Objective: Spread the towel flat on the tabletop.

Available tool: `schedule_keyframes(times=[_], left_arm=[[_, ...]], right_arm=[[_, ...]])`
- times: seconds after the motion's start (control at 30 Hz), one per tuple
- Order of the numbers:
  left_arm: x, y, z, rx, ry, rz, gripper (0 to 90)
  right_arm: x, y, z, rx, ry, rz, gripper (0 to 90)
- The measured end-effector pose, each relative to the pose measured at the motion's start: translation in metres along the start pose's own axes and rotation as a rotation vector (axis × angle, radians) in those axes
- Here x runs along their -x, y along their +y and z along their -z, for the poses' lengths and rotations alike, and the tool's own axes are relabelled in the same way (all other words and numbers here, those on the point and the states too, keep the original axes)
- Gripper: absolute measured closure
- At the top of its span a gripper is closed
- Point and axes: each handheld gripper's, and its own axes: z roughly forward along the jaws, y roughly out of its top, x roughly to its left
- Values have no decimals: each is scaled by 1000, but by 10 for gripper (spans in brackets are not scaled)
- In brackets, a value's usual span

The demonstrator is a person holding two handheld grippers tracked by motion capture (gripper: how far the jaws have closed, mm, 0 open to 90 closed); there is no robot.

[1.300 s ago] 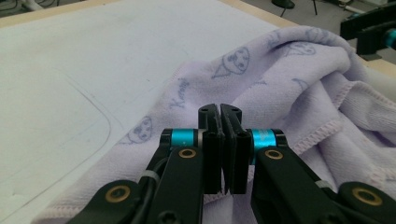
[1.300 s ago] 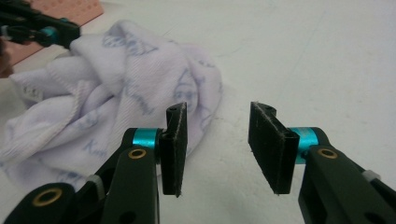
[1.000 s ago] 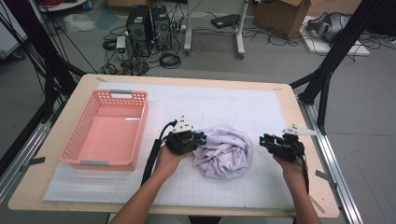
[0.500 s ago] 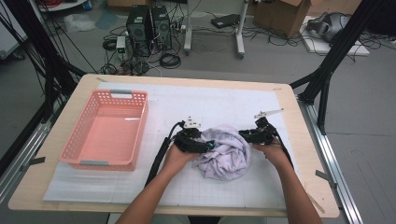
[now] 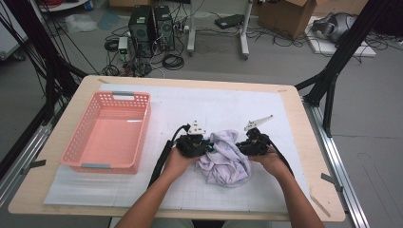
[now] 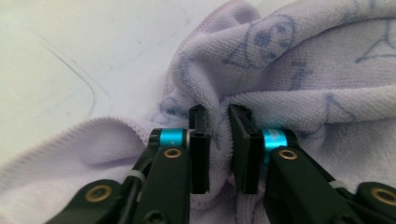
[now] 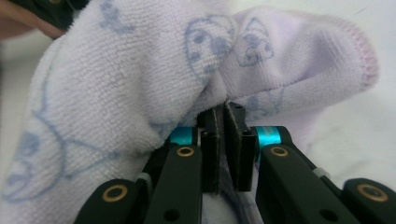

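A crumpled lilac towel [image 5: 225, 161] with blue doodle prints lies on the white gridded mat near the table's front middle. My left gripper [image 5: 207, 145] is at its left edge. In the left gripper view the jaws [image 6: 218, 116] have just been closing and now pinch a fold of the towel [image 6: 303, 56] between the pads. My right gripper [image 5: 242, 147] is at the towel's right edge. In the right gripper view its jaws [image 7: 223, 114] have just closed and stand almost together on a thin fold of the towel [image 7: 116, 93].
A pink plastic basket [image 5: 78, 137] stands empty on the left of the mat. The wooden table edge [image 5: 304, 114] runs along the right. Black frame legs, cables and computer towers are on the floor beyond the table.
The right hand has travelled left from the table's right side to the towel's right edge. The left hand has stayed at the towel's left edge. The towel is bunched between them.
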Motion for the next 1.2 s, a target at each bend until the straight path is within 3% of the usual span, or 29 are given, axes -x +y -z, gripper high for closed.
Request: schedule_keyframes(times=[0.03,0.13,0.17,0.23,0.33,0.57,0.63,0.7,0.8,0.93,1.03,1.07,1.2], left_arm=[[-1,2,5,22,8,0,803],[-4,5,17,69,31,-7,805],[-8,9,29,110,49,7,805],[-11,11,38,133,66,5,806],[-15,13,45,144,93,4,809],[-23,9,47,133,135,30,809],[-23,9,48,131,146,31,808],[-24,9,49,143,164,70,770],[-28,8,50,155,165,156,563],[-29,9,49,164,169,181,411],[-29,12,46,166,161,198,393],[-30,11,41,160,142,221,386],[-28,8,23,92,113,243,356]], right_arm=[[-3,0,5,14,-44,25,855],[-5,-2,22,56,-174,38,857],[-5,-3,29,78,-221,34,856],[-4,-5,44,133,-302,15,857],[-2,-10,63,208,-395,-20,857],[-5,-24,72,251,-567,-48,856],[-5,-26,74,266,-582,-63,854],[-4,-27,76,277,-537,-78,827],[-6,-29,79,302,-494,-68,704],[-4,-32,90,352,-512,-103,626],[3,-33,95,368,-520,-130,618],[6,-33,96,368,-519,-138,617],[19,-27,91,347,-516,-152,614]])
